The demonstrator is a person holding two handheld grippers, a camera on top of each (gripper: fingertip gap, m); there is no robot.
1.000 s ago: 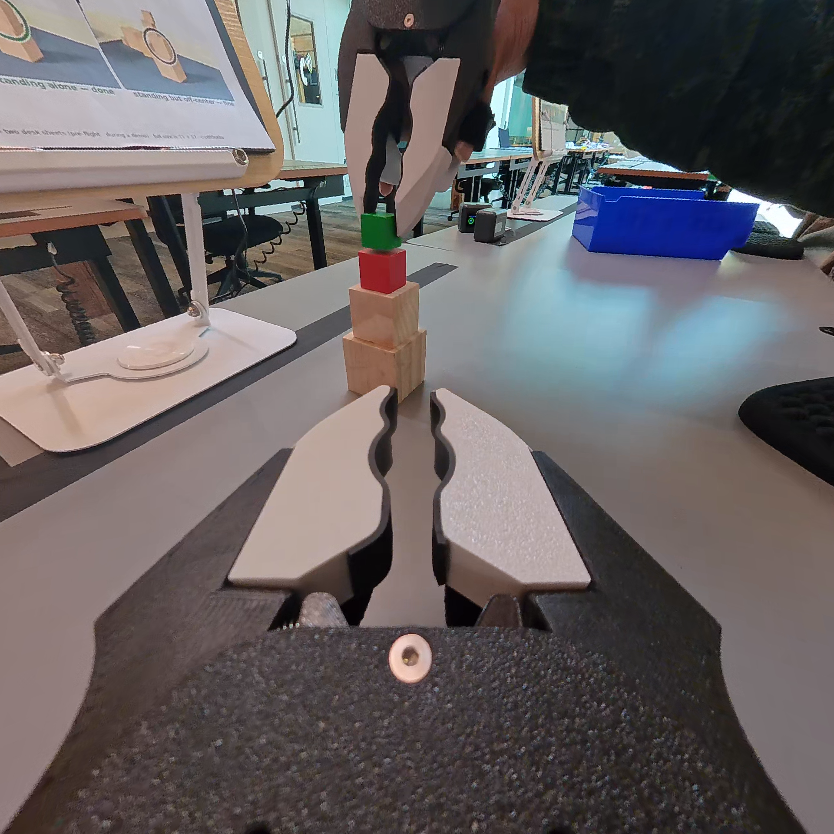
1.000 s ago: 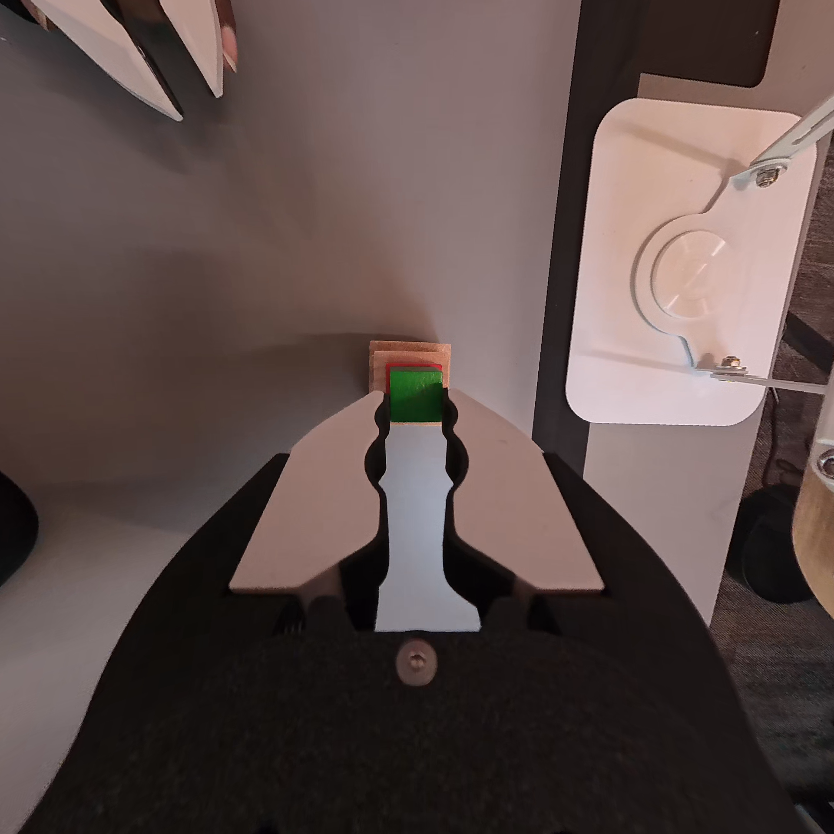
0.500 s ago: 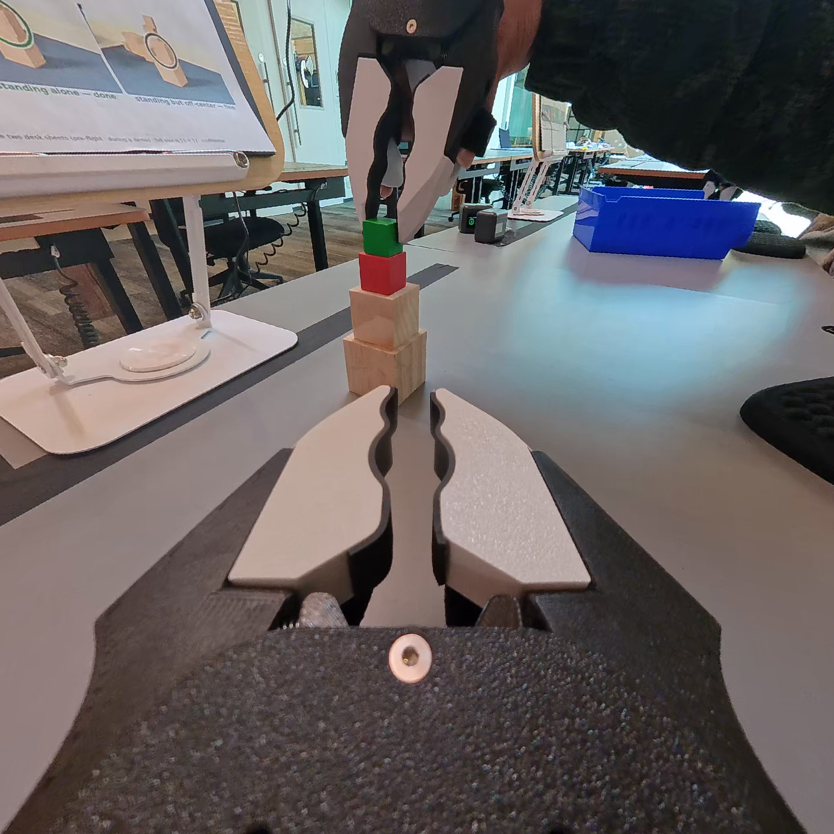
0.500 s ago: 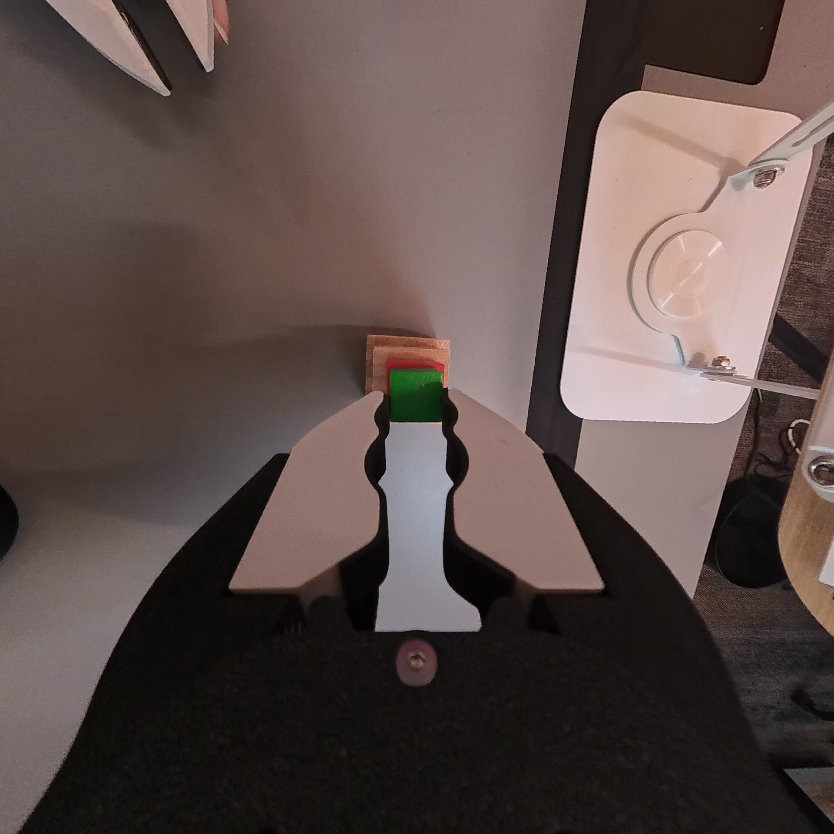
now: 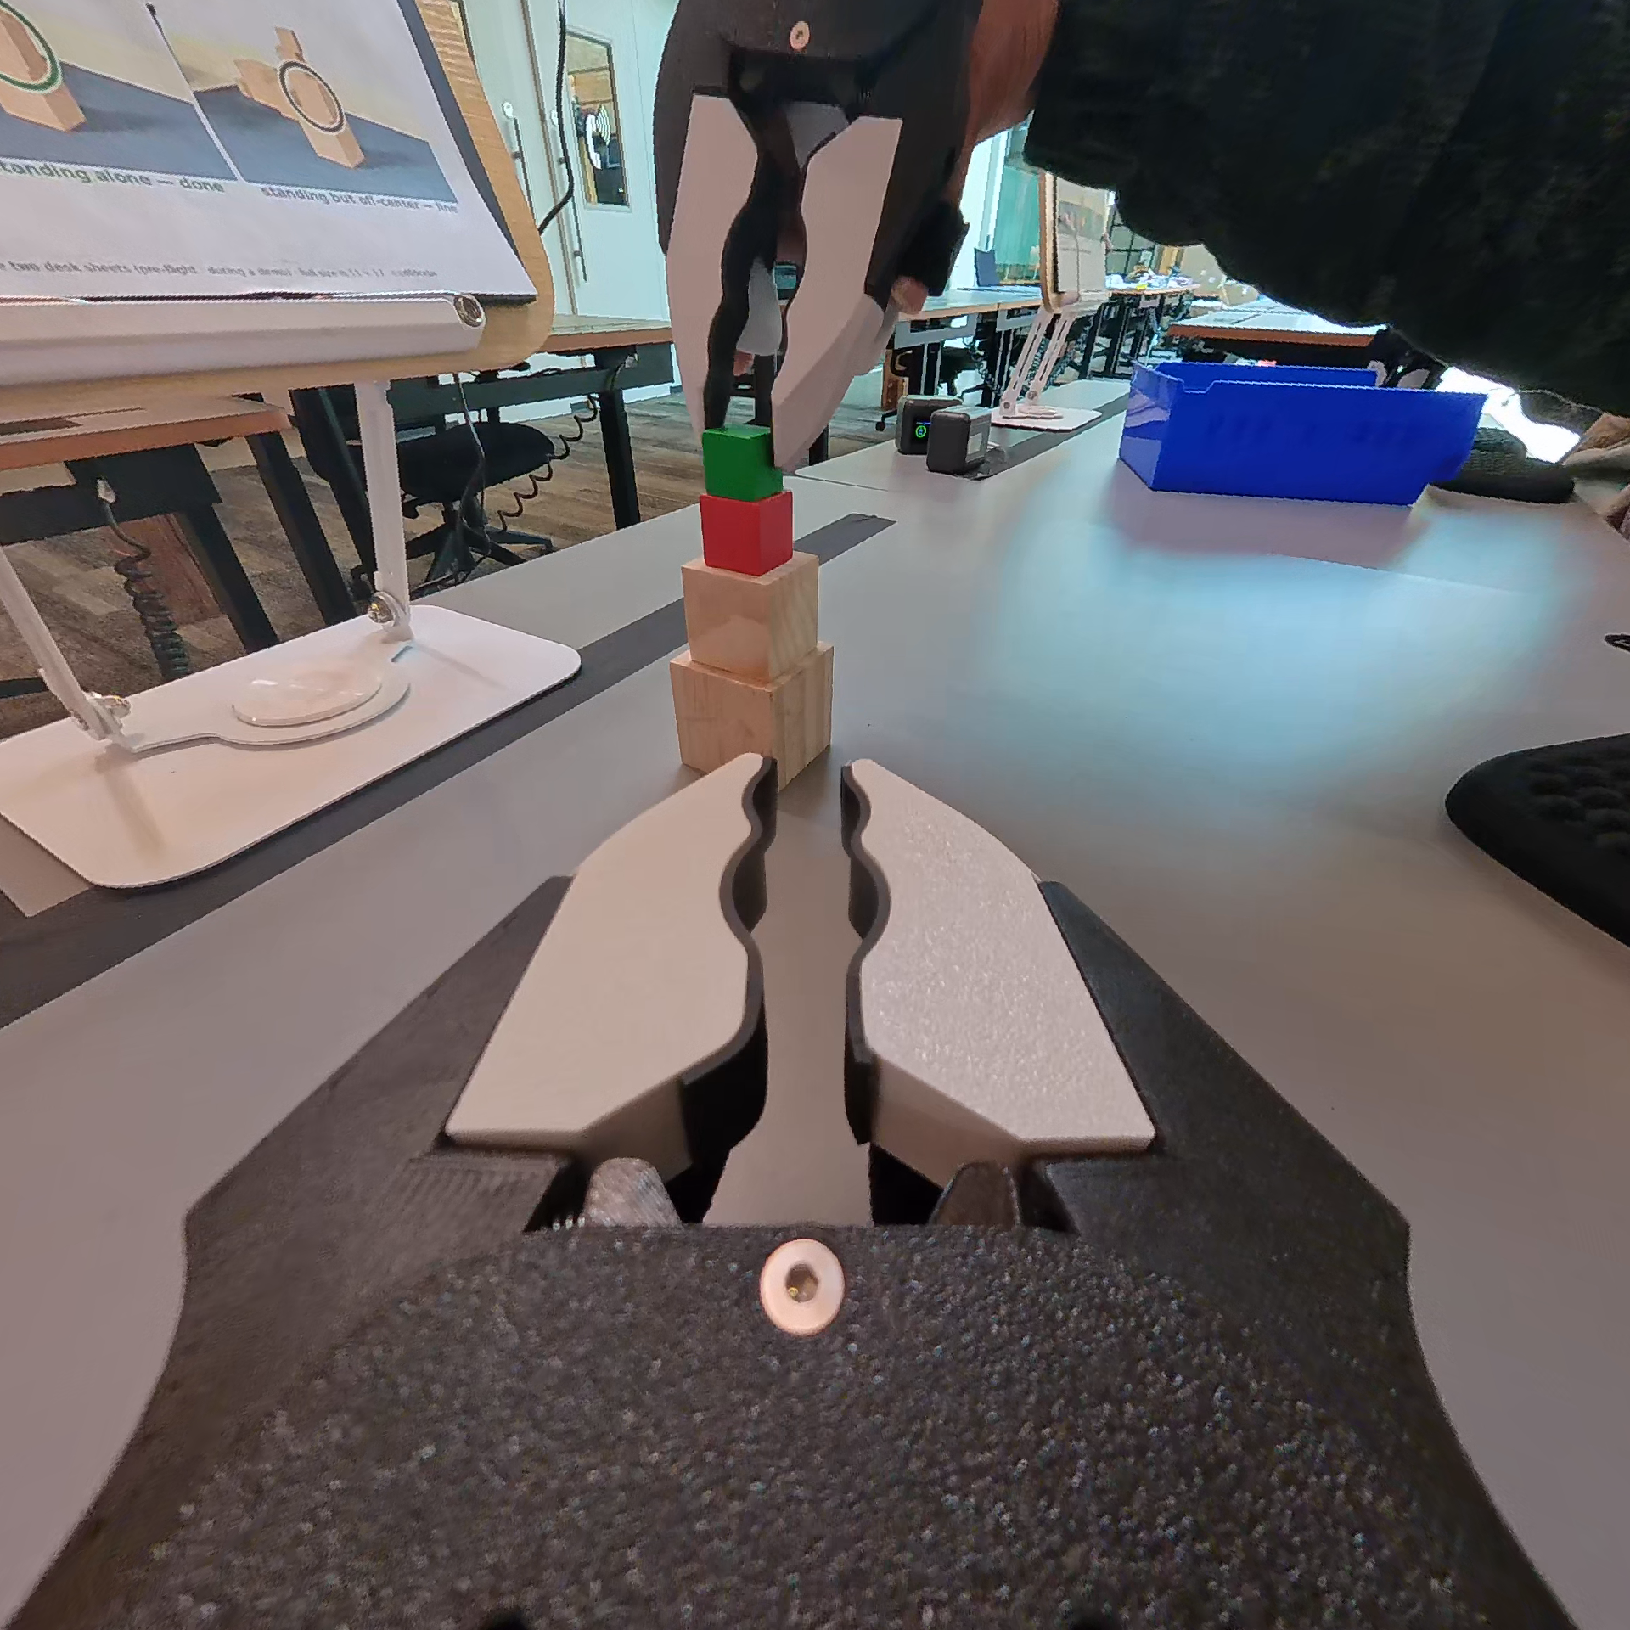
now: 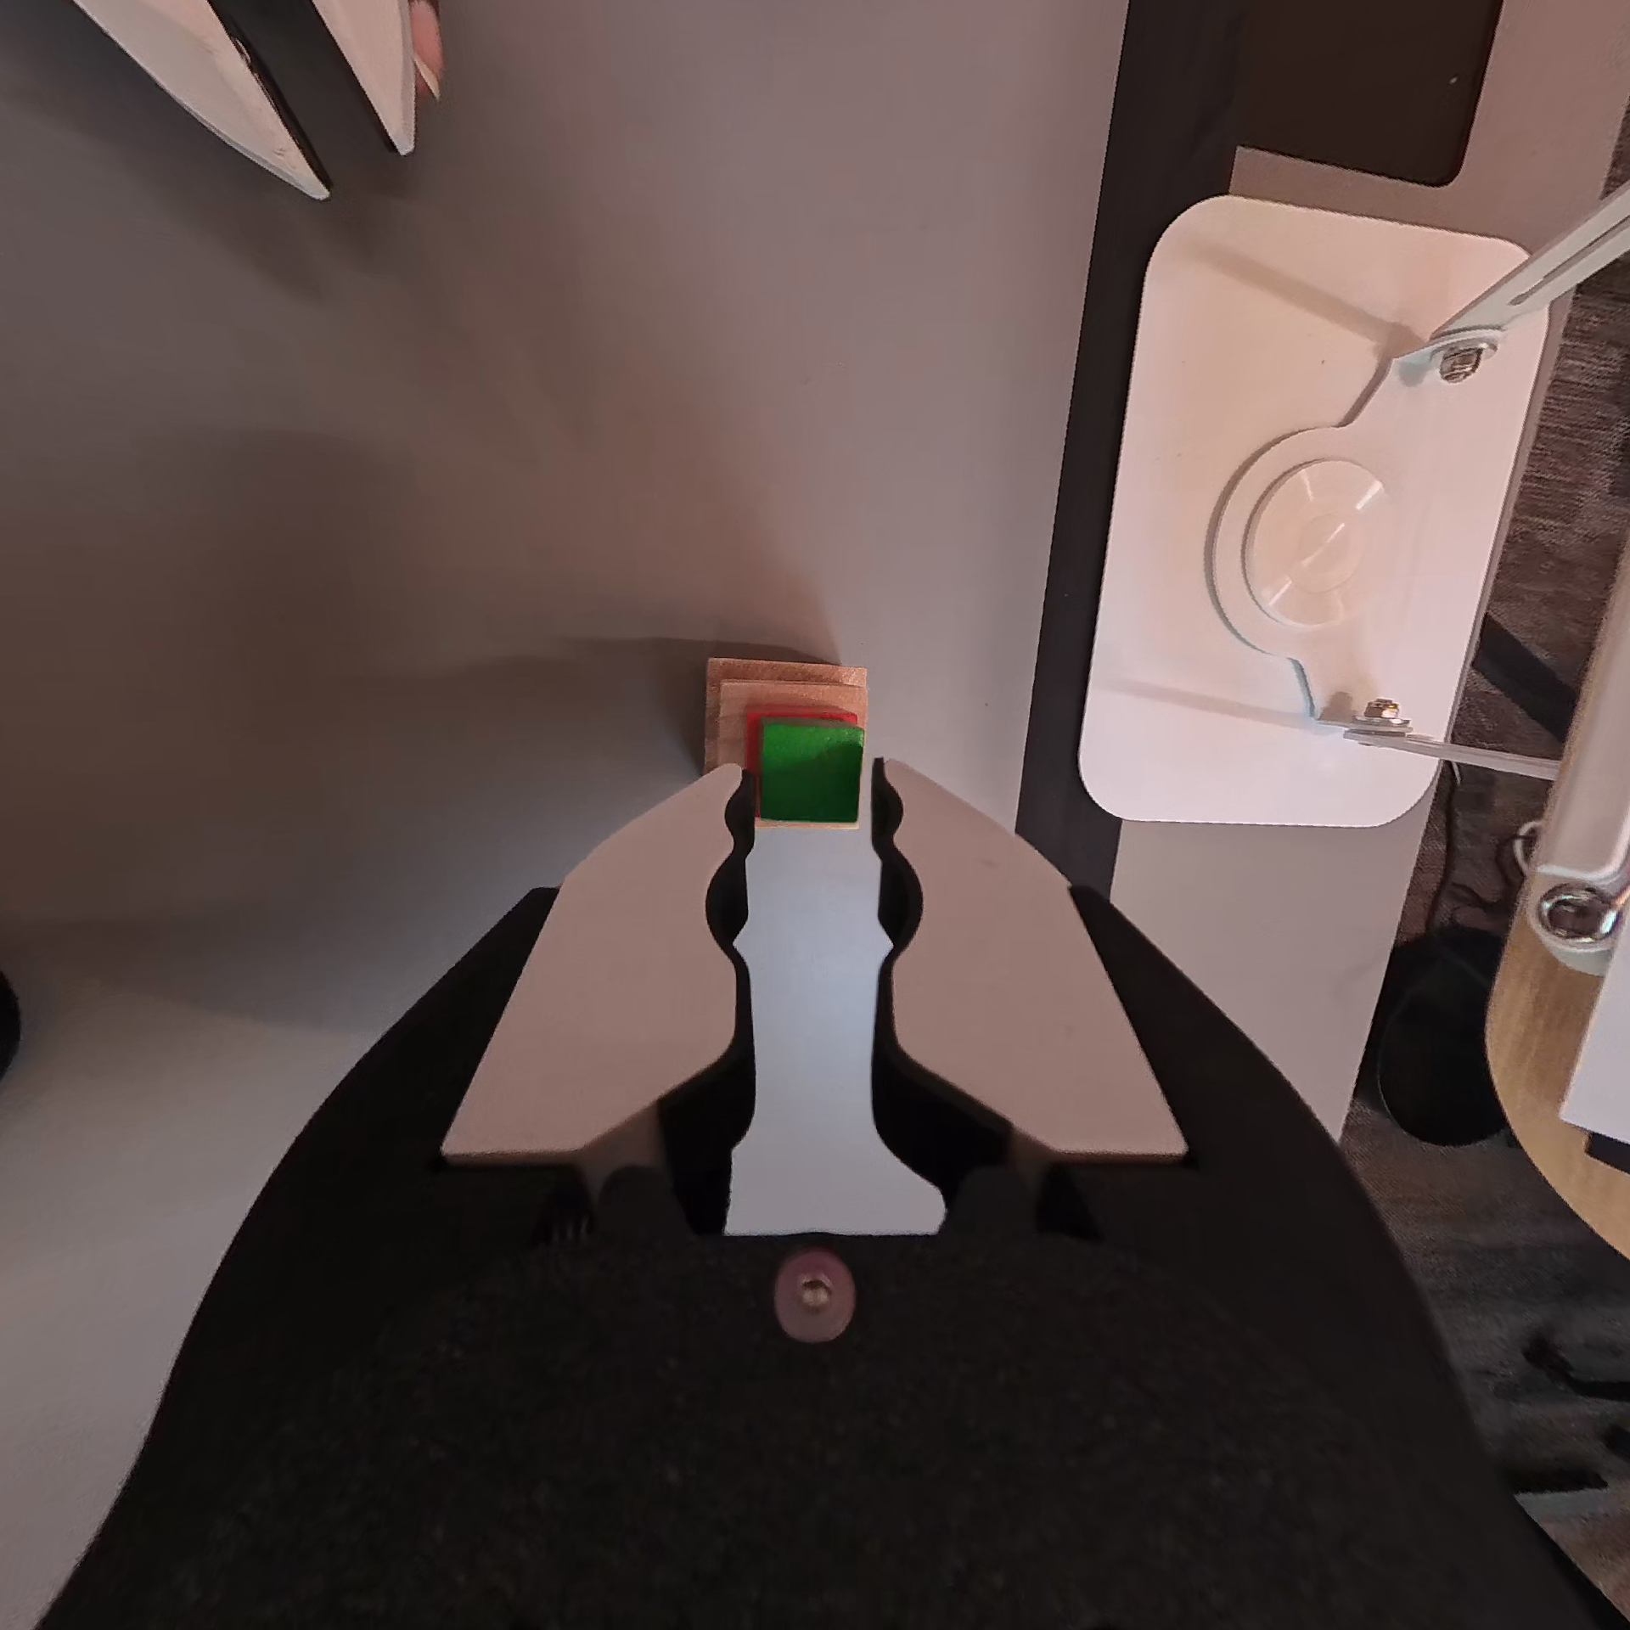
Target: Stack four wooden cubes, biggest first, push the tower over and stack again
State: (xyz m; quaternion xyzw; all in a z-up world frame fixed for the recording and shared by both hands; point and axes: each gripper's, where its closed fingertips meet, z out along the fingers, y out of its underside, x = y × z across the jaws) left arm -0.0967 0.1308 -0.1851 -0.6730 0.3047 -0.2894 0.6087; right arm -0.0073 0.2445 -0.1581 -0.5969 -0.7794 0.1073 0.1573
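On the grey tabletop (image 5: 1147, 706) of an open office, the right gripper (image 6: 807, 772) has parted its jaws since a second ago, freeing the small green wooden cube (image 5: 741, 460) atop the red cube (image 5: 746, 532) and two plain wooden blocks (image 5: 751, 670). The left gripper (image 5: 809, 776) rests low nearby, jaws narrowly apart, empty.

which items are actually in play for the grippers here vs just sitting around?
In play:
green cube, atop red cube and two wooden cubes
right gripper, open just above green cube
left gripper, empty, near stack base

Lying about:
white stand
blue bin
black pad
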